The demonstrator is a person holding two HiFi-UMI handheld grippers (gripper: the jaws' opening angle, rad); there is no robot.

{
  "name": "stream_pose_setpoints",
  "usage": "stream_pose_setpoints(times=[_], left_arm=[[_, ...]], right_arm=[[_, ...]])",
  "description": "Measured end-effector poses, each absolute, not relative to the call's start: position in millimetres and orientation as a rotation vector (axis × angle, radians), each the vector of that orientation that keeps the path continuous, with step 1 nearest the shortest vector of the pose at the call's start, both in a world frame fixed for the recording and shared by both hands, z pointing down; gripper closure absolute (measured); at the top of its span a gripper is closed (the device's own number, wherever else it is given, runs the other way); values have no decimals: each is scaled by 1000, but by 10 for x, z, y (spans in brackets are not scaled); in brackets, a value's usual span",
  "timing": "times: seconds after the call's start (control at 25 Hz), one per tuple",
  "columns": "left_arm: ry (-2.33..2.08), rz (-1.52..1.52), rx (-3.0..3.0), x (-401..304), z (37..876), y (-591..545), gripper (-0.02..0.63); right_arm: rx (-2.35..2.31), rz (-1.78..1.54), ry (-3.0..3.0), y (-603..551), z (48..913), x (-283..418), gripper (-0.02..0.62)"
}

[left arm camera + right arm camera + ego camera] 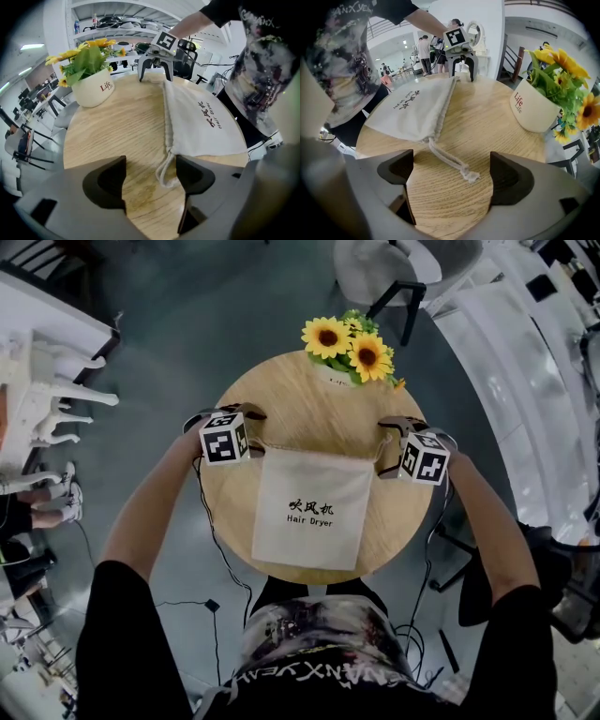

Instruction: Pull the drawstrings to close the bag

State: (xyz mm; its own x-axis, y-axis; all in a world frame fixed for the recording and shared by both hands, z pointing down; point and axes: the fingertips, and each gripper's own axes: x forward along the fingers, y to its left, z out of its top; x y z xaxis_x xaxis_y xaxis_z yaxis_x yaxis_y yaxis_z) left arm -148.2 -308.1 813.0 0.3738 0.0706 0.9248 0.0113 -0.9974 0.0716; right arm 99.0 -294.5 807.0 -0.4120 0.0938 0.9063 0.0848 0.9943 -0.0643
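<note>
A cream drawstring bag [314,507] printed "Hair Dryer" lies flat on the round wooden table [291,399], its mouth toward the far side. My left gripper [255,444] stands at the mouth's left corner. In the left gripper view its jaws [150,176] are open around the looped drawstring [165,171], the pads not touching it. My right gripper [386,460] is at the right corner. In the right gripper view it [452,176] is open, and the knotted drawstring end [450,161] lies on the wood between its jaws.
A white pot of sunflowers [349,351] stands at the table's far edge, between and beyond the two grippers. Chairs and desks surround the table on the grey floor. A cable hangs from each gripper toward the person.
</note>
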Motion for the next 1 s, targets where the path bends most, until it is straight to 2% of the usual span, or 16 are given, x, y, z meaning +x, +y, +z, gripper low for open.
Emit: stream_pose_setpoints(times=[0.32, 0.48, 0.52, 0.56, 0.68, 0.72, 0.8, 0.84, 0.88, 1.0], left_arm=[[74, 1724, 2567, -1475, 8117, -3075, 259], [105, 1746, 2566, -1468, 8120, -3046, 292], [112, 1753, 2565, -1466, 8119, -3033, 302], [118, 1759, 2564, -1464, 8118, -3019, 309], [124, 1767, 2558, -1464, 8104, -2982, 344], [121, 1768, 2556, -1465, 8100, -2973, 355], [100, 1769, 2552, -1469, 8097, -2961, 381], [88, 1767, 2549, -1471, 8098, -2953, 472], [78, 1761, 2544, -1473, 8100, -2937, 500], [44, 1731, 2523, -1466, 8103, -2870, 578]], right_arm=[[-143, 1, -2004, -2904, 8017, 986, 174], [-146, -7, -2012, -2875, 8001, 982, 239], [-134, -10, -2017, -2883, 7992, 981, 364], [-122, -11, -2023, -2890, 7985, 980, 416], [-116, -20, -2025, -2868, 7970, 981, 429], [-125, -32, -2020, -2842, 7967, 984, 458], [-135, -57, -2014, -2778, 7968, 987, 509], [-130, -65, -2015, -2749, 7970, 989, 519], [-118, -72, -2019, -2726, 7971, 990, 551], [-51, -88, -2036, -2698, 7968, 994, 577]])
